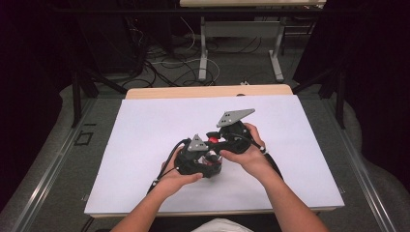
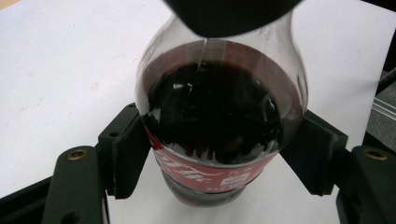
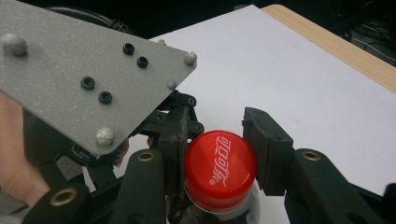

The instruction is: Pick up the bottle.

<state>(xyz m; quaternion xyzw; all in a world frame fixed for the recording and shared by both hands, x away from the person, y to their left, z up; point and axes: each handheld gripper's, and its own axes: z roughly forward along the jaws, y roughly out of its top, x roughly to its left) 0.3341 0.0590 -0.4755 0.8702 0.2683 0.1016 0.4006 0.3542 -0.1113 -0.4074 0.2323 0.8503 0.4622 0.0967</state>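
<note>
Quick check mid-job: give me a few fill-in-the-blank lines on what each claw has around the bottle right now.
1. The left claw is clamped on the bottle at its ____ label.
2. The right claw sits around the bottle's red ____.
3. The liquid inside the bottle is ____ in colour.
4. The bottle stands on a ____ table.

Missing words: red; cap; dark; white
</note>
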